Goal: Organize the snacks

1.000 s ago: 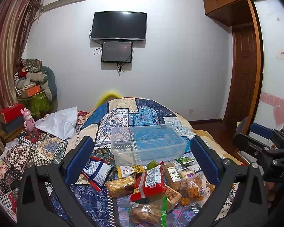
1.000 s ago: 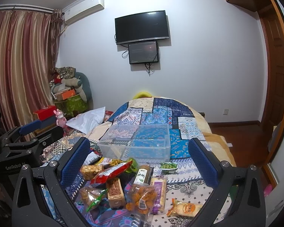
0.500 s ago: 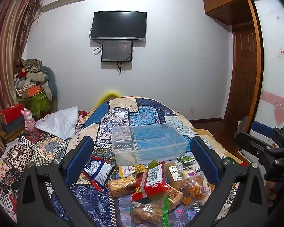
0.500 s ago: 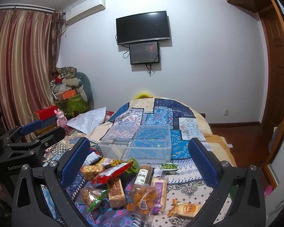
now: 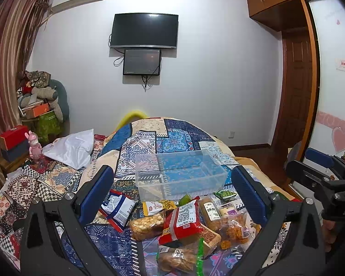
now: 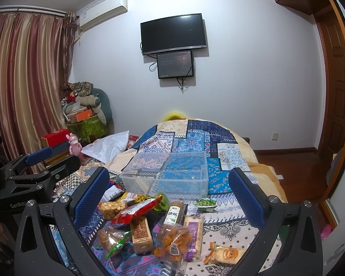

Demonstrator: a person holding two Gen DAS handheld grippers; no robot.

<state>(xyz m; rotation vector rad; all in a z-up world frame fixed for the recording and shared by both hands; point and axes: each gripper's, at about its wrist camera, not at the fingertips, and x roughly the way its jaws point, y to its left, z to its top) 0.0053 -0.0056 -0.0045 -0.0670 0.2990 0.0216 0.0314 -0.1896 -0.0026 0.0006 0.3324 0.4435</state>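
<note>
Both tools hover over the bed [image 5: 177, 135], each spread wide and holding nothing. The left hand-held gripper [image 5: 172, 191] and the right hand-held gripper [image 6: 169, 189] both frame the snacks from above.

One clear bin [image 5: 180, 171] sits on the quilt, nothing visible inside it. The snacks lie in a loose pile just in front of it, on the near side. Countable there: one red packet [image 5: 184, 219], one brown bottle [image 6: 173, 214], one small green pea pack [image 6: 204, 202], one bag of orange balls [image 6: 174, 241], one white-and-blue pouch [image 5: 118, 208] and one orange-label pack [image 6: 226, 254] lying a little apart at the right. Other wrapped bars overlap; their exact number is unclear.

Two screens [image 5: 143, 31] hang on the wall.
</note>
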